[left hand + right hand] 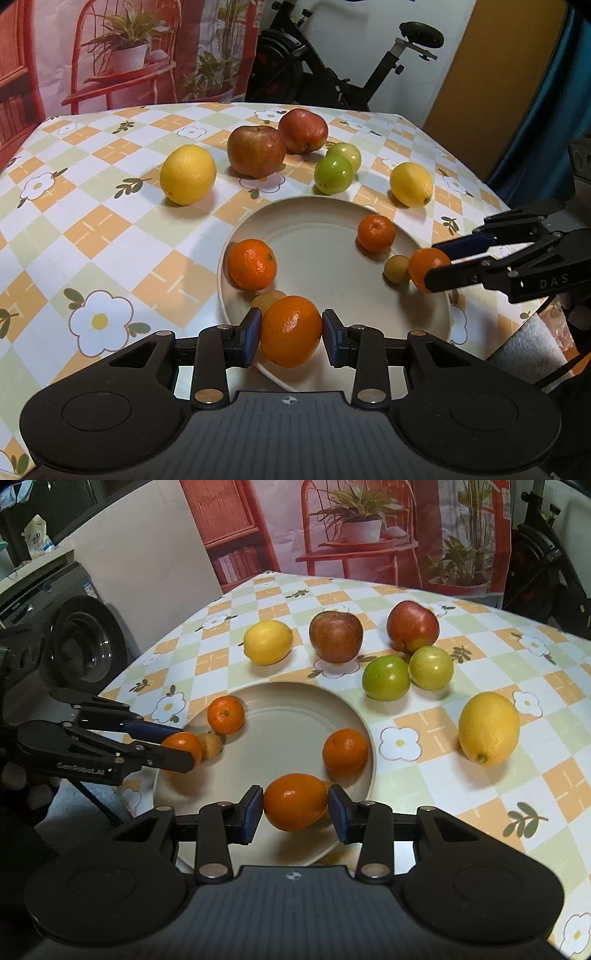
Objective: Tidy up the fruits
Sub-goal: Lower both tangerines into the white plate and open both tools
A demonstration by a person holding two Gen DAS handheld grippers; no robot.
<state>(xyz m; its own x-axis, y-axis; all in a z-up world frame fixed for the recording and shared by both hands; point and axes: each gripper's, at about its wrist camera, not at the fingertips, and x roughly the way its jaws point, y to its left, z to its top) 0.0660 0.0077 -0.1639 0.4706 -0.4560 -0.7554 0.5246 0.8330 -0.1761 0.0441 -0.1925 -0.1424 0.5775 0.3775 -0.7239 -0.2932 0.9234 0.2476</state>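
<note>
A beige plate (325, 240) (295, 716) lies on the checked tablecloth. My left gripper (291, 330) is shut on an orange mandarin (291, 330) over the plate's near rim; it also shows in the right wrist view (177, 747). My right gripper (295, 803) is shut on another mandarin (295, 801) over the opposite rim, and shows in the left wrist view (430, 266). Two more mandarins (252, 268) (376, 232) and two small yellowish fruits (396, 268) (267, 300) lie on the plate.
Beyond the plate lie two lemons (187, 174) (411, 184), two red apples (255, 150) (303, 130) and two green fruits (333, 174) (345, 154). The table edge runs close behind the plate. An exercise bike (332, 66) stands beyond the table.
</note>
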